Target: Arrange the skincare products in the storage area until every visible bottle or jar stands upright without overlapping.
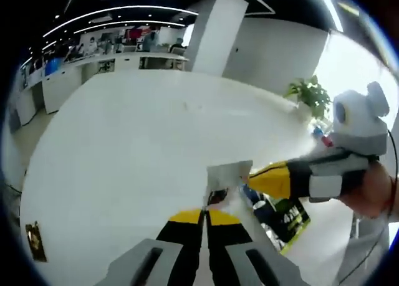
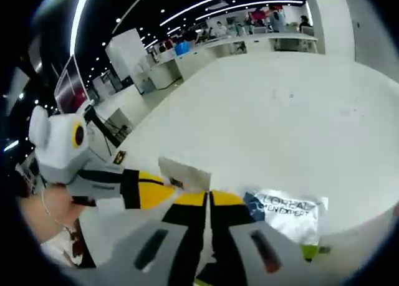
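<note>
Over the white tabletop (image 1: 137,149), near its edge closest to the person, both grippers meet at a small silvery packet. Seen from the left gripper view, the left gripper (image 1: 204,220) has its yellow-and-black jaws pressed together with almost no gap, their tips at the lower edge of the packet (image 1: 228,174); whether they actually pinch it I cannot tell. The right gripper (image 1: 252,180) comes in from the right, its yellow tip touching the packet's side, held by a hand (image 1: 374,189). Below it lies a dark box (image 1: 283,217) with a green edge. Seen from the right gripper view, the right gripper (image 2: 208,202) also looks clenched, beside a silvery sachet (image 2: 290,214) printed with lettering, lying flat. The left gripper (image 2: 163,185) enters from the left, touching the packet (image 2: 184,172).
</note>
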A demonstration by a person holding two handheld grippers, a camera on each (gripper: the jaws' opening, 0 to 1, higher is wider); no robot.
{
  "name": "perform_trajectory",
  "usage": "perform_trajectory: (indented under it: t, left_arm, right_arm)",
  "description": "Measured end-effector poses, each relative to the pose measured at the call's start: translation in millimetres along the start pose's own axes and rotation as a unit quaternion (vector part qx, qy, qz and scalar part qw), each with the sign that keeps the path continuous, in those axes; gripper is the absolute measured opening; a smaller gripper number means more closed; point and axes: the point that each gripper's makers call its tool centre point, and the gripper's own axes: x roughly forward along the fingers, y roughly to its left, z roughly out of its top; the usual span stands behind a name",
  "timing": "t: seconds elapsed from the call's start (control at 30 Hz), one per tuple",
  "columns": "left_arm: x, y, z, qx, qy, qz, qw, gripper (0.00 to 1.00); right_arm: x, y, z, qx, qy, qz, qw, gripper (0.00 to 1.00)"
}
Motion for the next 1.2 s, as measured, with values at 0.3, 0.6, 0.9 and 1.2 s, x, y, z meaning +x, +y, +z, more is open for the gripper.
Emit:
perform_trajectory:
  t: [0.3, 0.6, 0.9, 1.2]
  left_arm:
    - [14, 0.8, -6.9, -0.065, 0.005, -0.012, 0.9978, 0.01]
    - [22, -2.5, -11.5, -0.044, 0.023, -0.055, 0.9973, 0.01]
    - [-2, -36.0, -18.8, -0.034, 0.053, -0.209, 0.976, 0.01]
    - [7, -25.3, -36.6, -0.019, 0.133, -0.187, 0.9731, 0.01]
  right_arm:
    - [8, 2, -12.0, 0.018, -0.007, 0.009, 0.9998, 0.03]
    - [11, -14, -16.5, -0.002, -0.004, -0.008, 1.0, 0.03]
    - [4, -3, -6.2, -0.037, -0.025, -0.004, 0.999, 0.04]
    - [3, 1, -12.5, -0.078, -0.023, -0.006, 0.9967, 0.04]
